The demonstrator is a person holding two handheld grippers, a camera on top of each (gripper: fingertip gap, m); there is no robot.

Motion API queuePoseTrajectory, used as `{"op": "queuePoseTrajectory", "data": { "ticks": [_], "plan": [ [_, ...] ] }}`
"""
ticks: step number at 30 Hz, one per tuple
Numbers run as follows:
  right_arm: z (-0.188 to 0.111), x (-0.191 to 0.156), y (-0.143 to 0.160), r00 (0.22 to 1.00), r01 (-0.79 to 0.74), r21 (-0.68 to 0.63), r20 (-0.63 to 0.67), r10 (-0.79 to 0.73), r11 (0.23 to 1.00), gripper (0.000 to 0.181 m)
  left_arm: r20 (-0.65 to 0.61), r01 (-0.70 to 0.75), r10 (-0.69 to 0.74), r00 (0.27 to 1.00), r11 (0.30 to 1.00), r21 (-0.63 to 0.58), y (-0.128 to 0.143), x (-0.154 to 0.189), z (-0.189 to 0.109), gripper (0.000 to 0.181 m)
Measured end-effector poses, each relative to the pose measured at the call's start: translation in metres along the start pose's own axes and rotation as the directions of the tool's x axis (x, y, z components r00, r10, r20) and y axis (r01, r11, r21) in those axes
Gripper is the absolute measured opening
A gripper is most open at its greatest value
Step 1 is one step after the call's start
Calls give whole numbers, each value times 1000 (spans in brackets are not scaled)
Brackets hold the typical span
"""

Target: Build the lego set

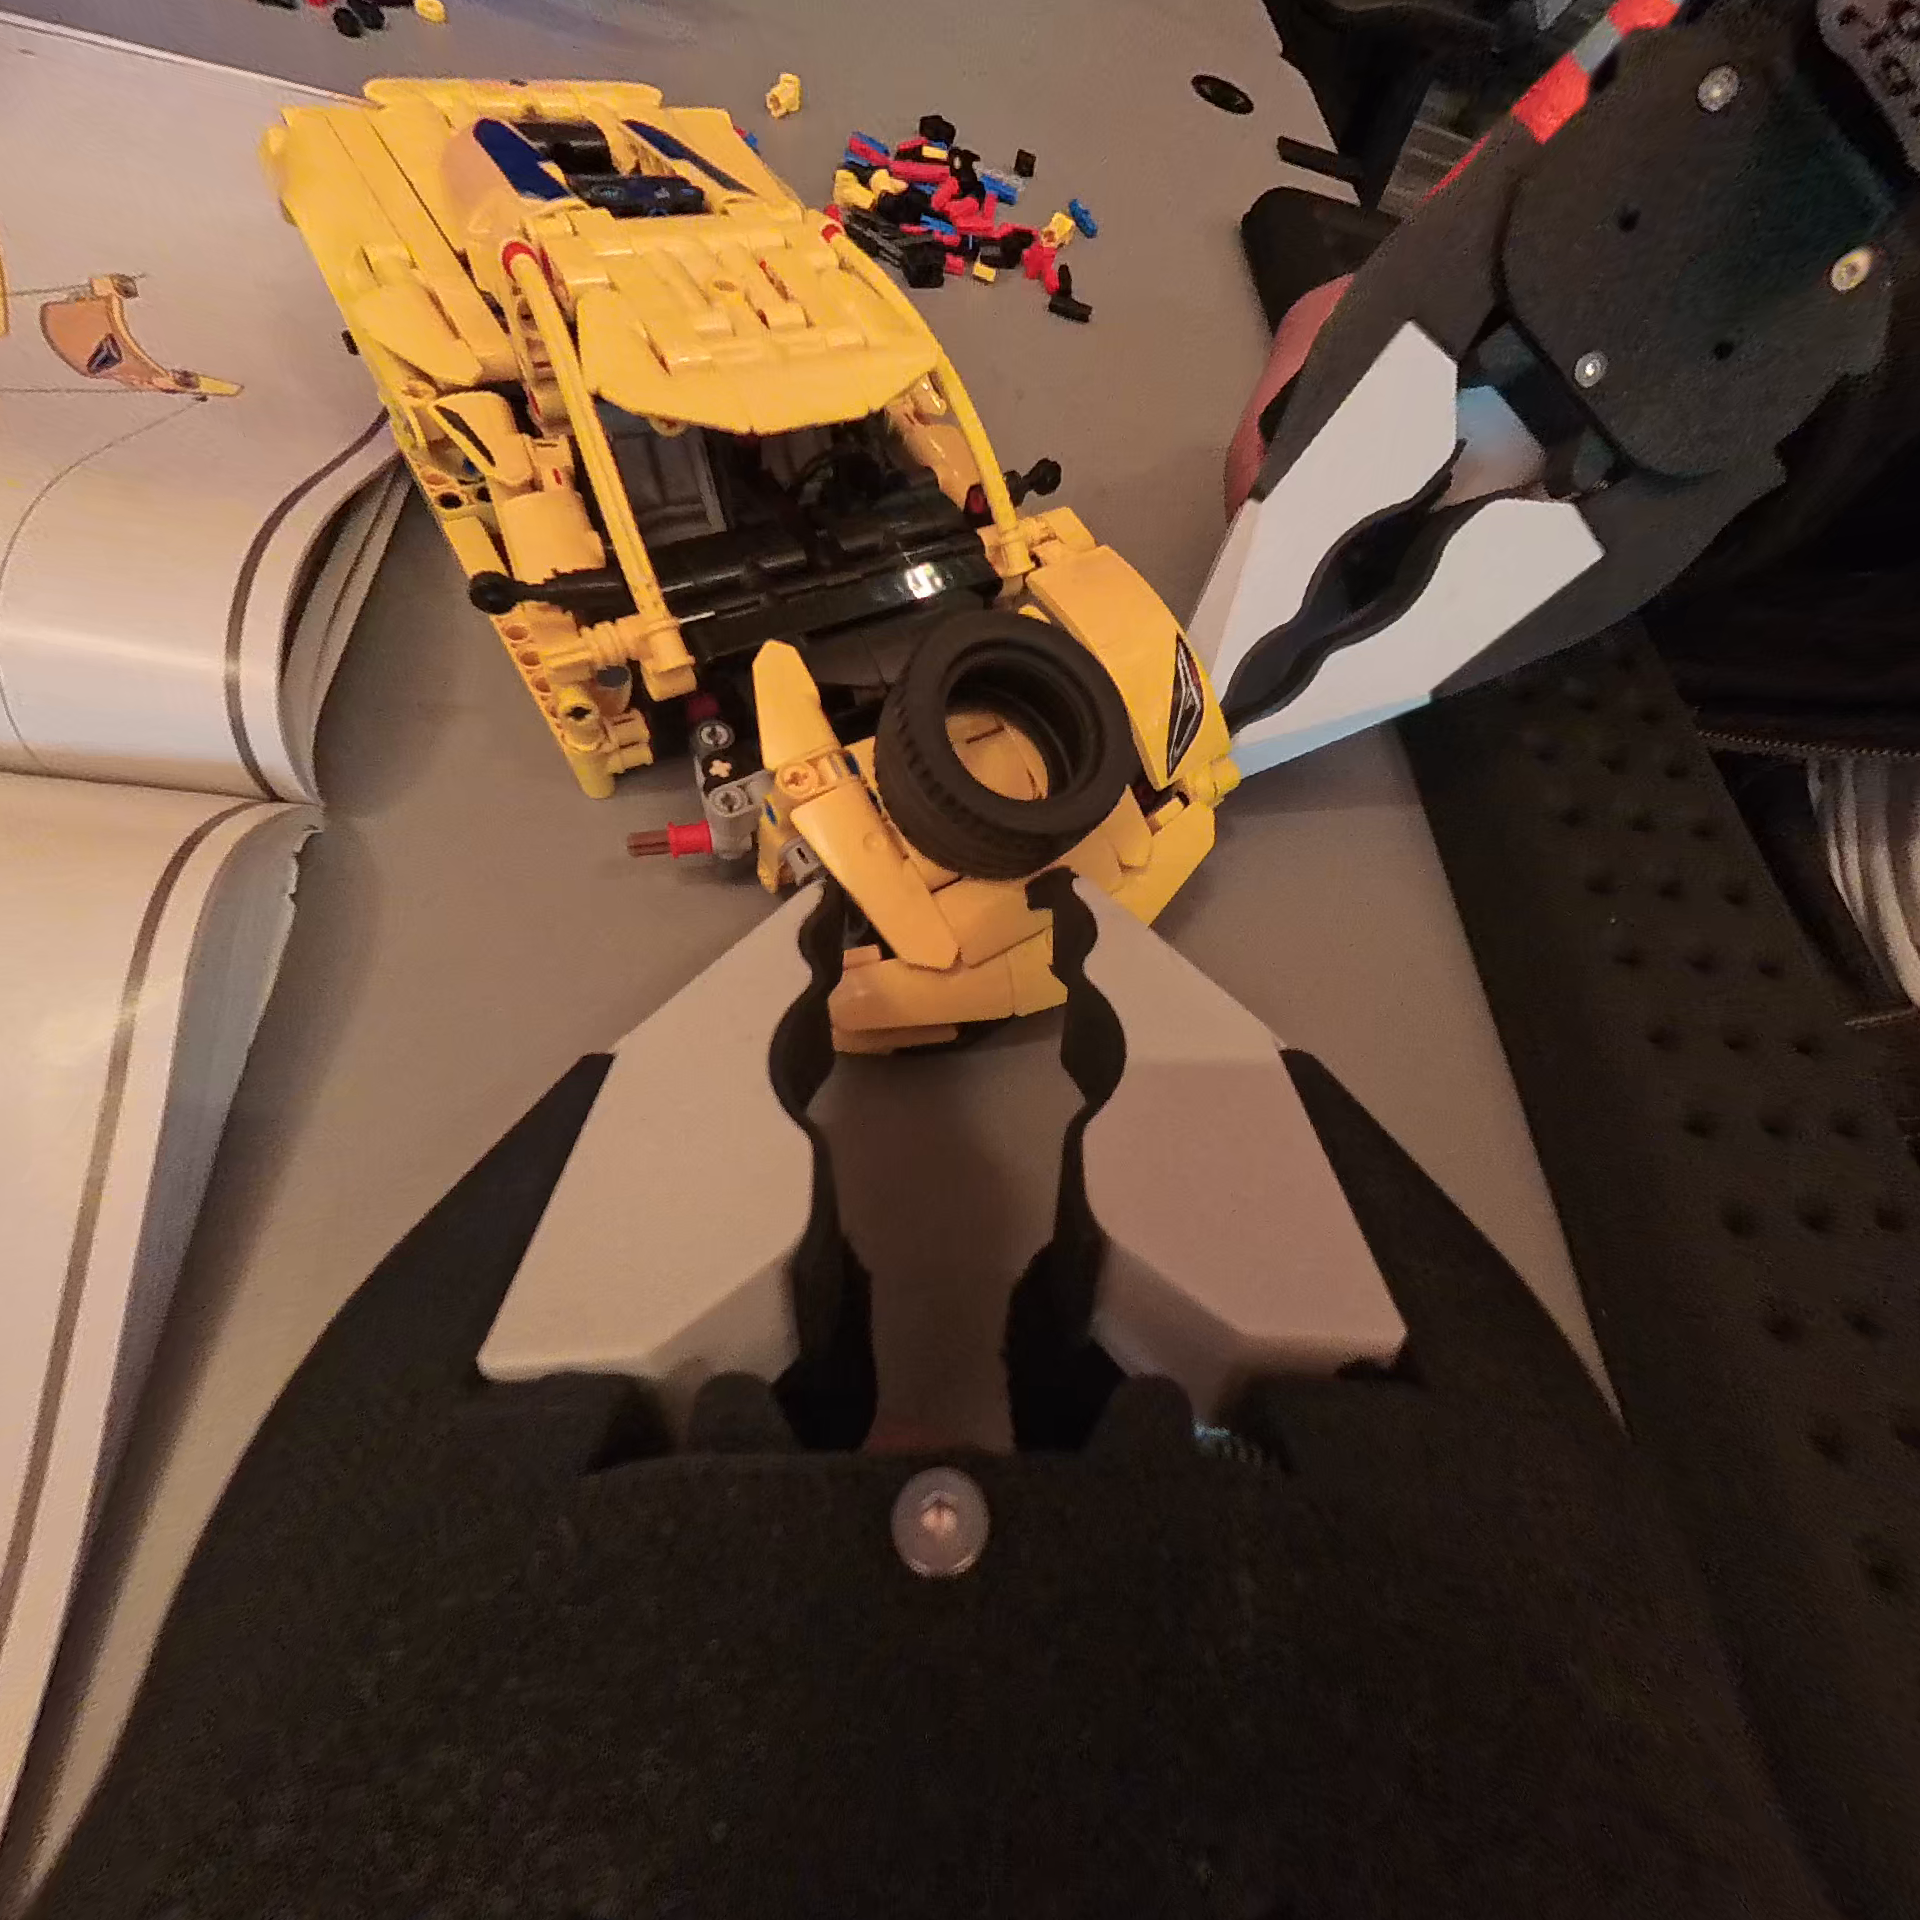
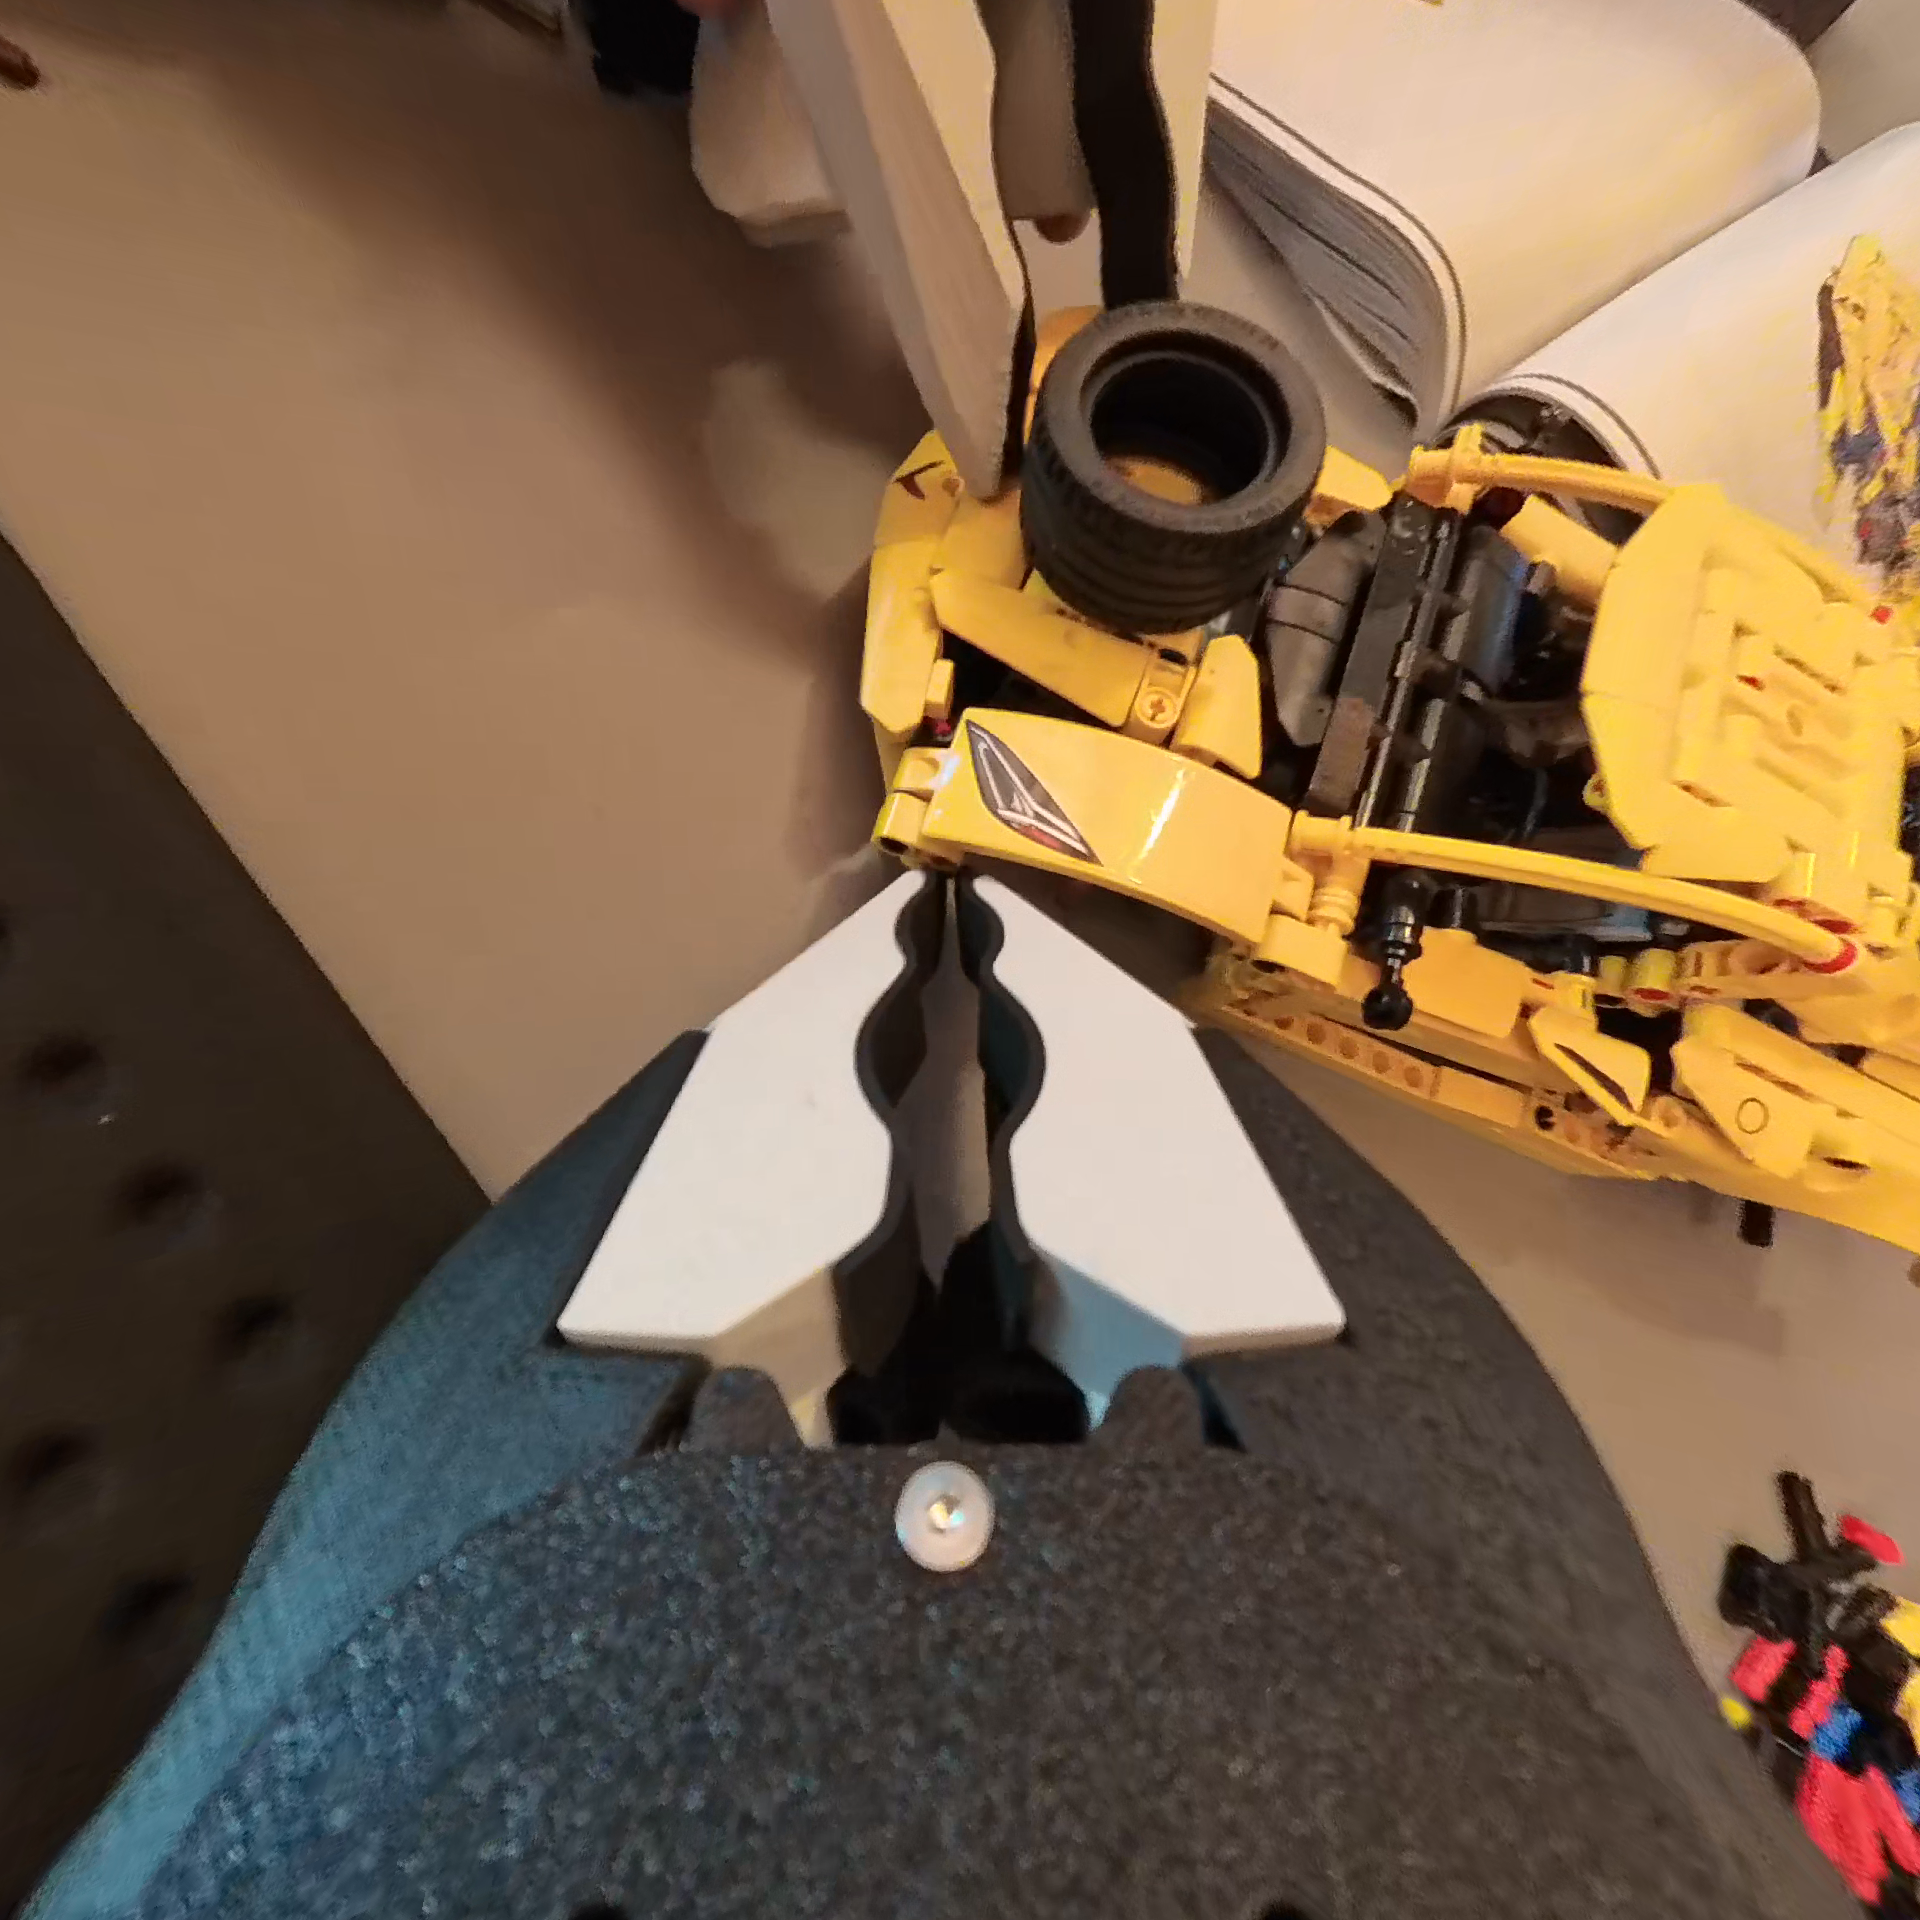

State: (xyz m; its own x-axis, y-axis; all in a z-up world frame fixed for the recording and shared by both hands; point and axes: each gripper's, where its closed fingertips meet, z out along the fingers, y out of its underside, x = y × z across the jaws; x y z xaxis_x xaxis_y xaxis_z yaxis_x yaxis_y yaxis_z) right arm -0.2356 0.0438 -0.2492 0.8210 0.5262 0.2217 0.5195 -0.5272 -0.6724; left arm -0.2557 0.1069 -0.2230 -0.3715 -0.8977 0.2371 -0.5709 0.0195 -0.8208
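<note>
In the left wrist view, the left gripper (image 1: 940, 894) is spread, and its two tips stand on either side of the yellow nose of the lego car (image 1: 665, 416). The pads seem to touch the nose panels, but I cannot tell if they really press them. The car lies on the grey desk (image 1: 468, 935), with its nose toward the camera and its rear farther away. A black tyre (image 1: 1003, 743) rests loose on top of the nose, tilted, with its hole facing up and toward the camera. At the left lies an open instruction booklet (image 1: 135, 582), just beside the car's side. Behind the car, at the upper right, is a pile of small loose pieces (image 1: 956, 213) in red, blue, black and yellow. The right gripper (image 1: 1231, 712) comes in from the right, its tips just beside the front corner of the car.

In the right wrist view, the right gripper (image 2: 948, 878) has its fingers pressed almost together, with only a thin slit between them and nothing held. Its tips are just beside the front corner of the car (image 2: 1455, 790), under the curved yellow fender. The tyre (image 2: 1169, 468) sits on the nose, and the left gripper (image 2: 1049, 447) reaches down from above beside it. The booklet (image 2: 1558, 208) is behind the car, and some loose pieces (image 2: 1839, 1704) lie at the lower right.
</note>
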Motion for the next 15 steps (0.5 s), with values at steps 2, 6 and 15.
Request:
{"op": "queuePoseTrajectory", "data": {
  "ticks": [2, 6, 15],
  "plan": [
    [2, 1, -1, 1000, -20, 4, 18, 20, 1000, 0, -1, 12, -12, 1000, 1000, 1, 0, 0, 0, 38],
    [-4, 1, -2, 999, 37, 19, -31, -36, 999, 2, -12, 1, -1, 1000, 1000, -2, 0, -1, -2, 37],
    [-21, 11, -8, 995, -46, 110, -78, 55, 993, 19, 179, -258, 241, 954, 963, 77, -36, 12, -14, 57]
  ]
}}
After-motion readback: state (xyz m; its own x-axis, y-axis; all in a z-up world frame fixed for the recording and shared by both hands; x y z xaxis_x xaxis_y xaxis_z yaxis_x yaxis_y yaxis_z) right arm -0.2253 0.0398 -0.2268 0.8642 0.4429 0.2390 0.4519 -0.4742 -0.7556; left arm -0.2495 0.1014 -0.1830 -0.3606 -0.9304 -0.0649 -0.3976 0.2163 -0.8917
